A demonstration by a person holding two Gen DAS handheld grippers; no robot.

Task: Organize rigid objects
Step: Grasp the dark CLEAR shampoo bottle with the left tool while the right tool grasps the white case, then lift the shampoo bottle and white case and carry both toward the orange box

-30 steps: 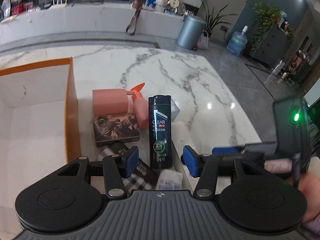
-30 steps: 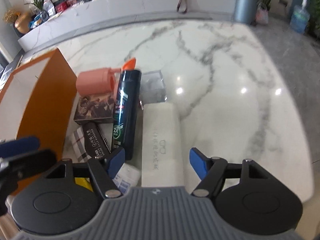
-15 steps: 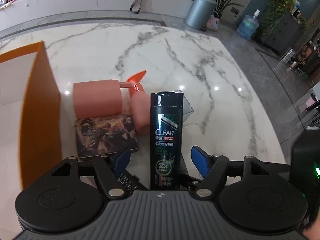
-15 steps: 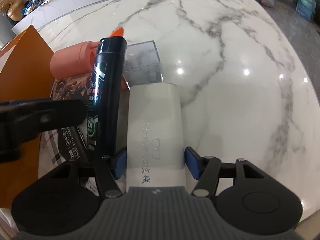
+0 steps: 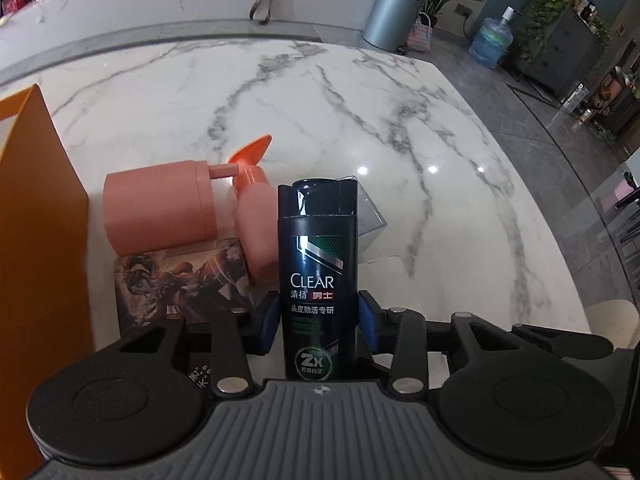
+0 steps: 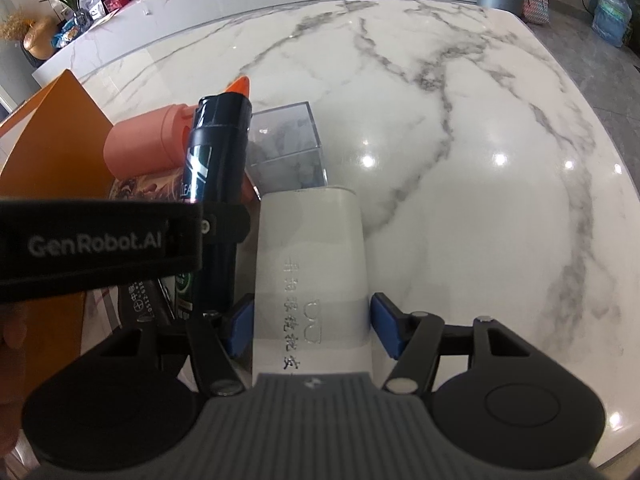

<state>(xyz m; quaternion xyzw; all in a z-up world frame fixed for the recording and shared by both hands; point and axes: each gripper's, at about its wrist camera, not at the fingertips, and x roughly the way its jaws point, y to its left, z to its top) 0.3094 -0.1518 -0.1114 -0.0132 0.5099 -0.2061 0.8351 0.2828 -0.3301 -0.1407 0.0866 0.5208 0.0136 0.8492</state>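
My left gripper (image 5: 318, 322) is shut on a dark CLEAR shampoo bottle (image 5: 318, 272), its blue pads pressed on both sides; the bottle (image 6: 214, 184) also shows in the right wrist view. My right gripper (image 6: 312, 328) is shut on a white rectangular case (image 6: 312, 264) with embossed characters. A pink pump bottle (image 5: 160, 208), a pink spray bottle with an orange nozzle (image 5: 256, 216) and a picture-printed box (image 5: 180, 280) lie on the marble table (image 5: 360, 120) beside them.
An orange-edged box (image 5: 36, 220) stands at the left. A clear plastic box (image 6: 288, 144) sits behind the white case. A dark packet with print (image 6: 140, 296) lies under the left gripper's body (image 6: 96, 240). The table's right edge drops to a grey floor.
Both grippers have moved forward and closed: the left onto the shampoo bottle, the right onto the white case. The left gripper now crosses the right wrist view.
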